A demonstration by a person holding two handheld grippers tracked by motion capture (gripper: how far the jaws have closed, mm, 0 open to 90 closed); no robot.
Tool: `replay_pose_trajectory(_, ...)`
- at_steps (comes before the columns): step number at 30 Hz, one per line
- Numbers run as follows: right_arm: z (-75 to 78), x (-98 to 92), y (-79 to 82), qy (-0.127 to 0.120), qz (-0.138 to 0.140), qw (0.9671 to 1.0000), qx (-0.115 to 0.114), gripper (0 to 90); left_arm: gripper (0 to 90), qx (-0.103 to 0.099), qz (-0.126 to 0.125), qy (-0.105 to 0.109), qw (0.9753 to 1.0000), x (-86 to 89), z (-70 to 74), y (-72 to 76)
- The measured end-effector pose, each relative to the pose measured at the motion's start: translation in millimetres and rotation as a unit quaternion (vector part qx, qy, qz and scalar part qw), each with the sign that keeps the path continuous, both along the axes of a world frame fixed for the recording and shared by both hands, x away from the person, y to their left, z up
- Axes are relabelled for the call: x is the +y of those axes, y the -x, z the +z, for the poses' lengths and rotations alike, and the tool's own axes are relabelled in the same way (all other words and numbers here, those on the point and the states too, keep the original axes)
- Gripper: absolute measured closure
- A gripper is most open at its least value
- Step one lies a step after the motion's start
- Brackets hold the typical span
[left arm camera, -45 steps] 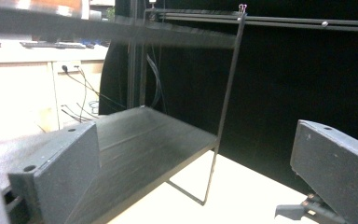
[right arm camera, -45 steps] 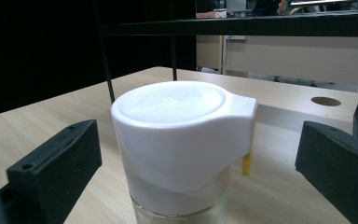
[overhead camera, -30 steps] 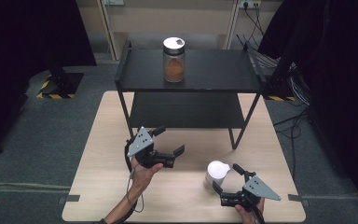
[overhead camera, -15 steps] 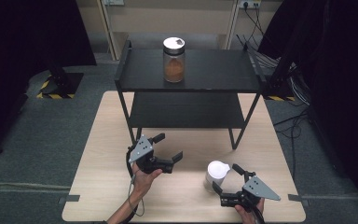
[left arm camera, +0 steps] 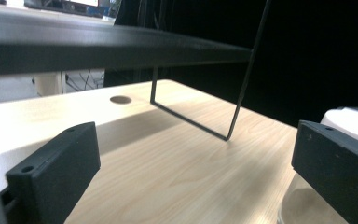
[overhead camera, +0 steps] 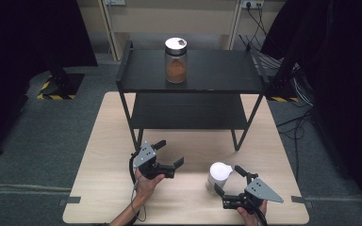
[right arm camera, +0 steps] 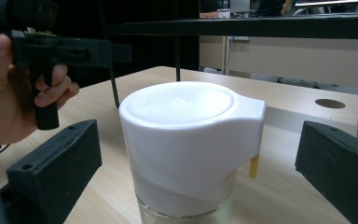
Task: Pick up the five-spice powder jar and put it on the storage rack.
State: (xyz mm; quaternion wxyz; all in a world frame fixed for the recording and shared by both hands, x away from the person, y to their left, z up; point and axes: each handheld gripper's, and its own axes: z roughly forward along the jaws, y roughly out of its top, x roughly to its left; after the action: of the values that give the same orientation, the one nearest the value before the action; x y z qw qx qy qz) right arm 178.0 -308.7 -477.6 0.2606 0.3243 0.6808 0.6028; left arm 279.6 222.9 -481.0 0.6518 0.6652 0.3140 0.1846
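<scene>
Altogether two jars (overhead camera: 218,177) (overhead camera: 176,60), two open tongs (overhead camera: 168,156) (overhead camera: 231,181).

A white-lidded clear jar (overhead camera: 218,176) stands upright on the counter (overhead camera: 108,141), its lid on, near the front edge.

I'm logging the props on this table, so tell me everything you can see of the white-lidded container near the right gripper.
The white-lidded container stands upright on the pale wooden table, near its front edge. Its smooth white plastic lid has a flat round top and a squared spout to one side; below it, a clear body shows. The lid is on. The right gripper brackets it with open jaws, touching nothing.
</scene>
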Motion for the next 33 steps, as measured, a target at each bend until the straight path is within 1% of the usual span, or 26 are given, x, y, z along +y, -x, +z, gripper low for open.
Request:
replay_pose_trajectory(4,-0.1,-0.1,-0.1,0.0,0.001,1.0,0.0,0.5,0.3,0.005,0.0,-0.006,1.0,-2.8,-4.2,0.4)
replay_pose_trajectory(10,-0.1,0.2,-0.3,0.001,0.001,1.0,0.0,0.5,0.3,0.004,0.002,-0.013,0.9999,-6.8,-8.5,2.5)
replay_pose_trajectory(13,-0.2,0.4,-0.6,0.002,0.002,1.0,-0.001,0.5,0.3,0.007,0.005,-0.017,0.9998,-9.0,-11.9,3.5)
replay_pose_trajectory(16,-0.2,0.5,-0.7,0.002,0.002,1.0,-0.001,0.5,0.4,0.008,0.008,-0.026,0.9996,-11.8,-14.9,4.1)
replay_pose_trajectory(20,-0.3,0.3,-1.0,0.002,0.001,1.0,0.0,0.5,0.5,0.015,0.011,-0.027,0.9995,-12.4,-17.2,4.2)
replay_pose_trajectory(23,-0.3,0.6,-0.9,0.003,0.002,1.0,0.0,0.5,0.5,0.009,0.018,-0.023,0.9995,-12.4,-18.4,6.5)
replay_pose_trajectory(28,-0.3,0.6,-1.1,0.003,0.003,1.0,0.0,0.5,0.5,0.012,0.024,-0.022,0.9994,-12.1,-19.2,6.3)
replay_pose_trajectory(33,-0.4,0.7,-1.4,0.003,0.003,1.0,0.0,0.5,0.5,0.008,0.026,-0.03,0.9992,-14.4,-18.7,7.6)
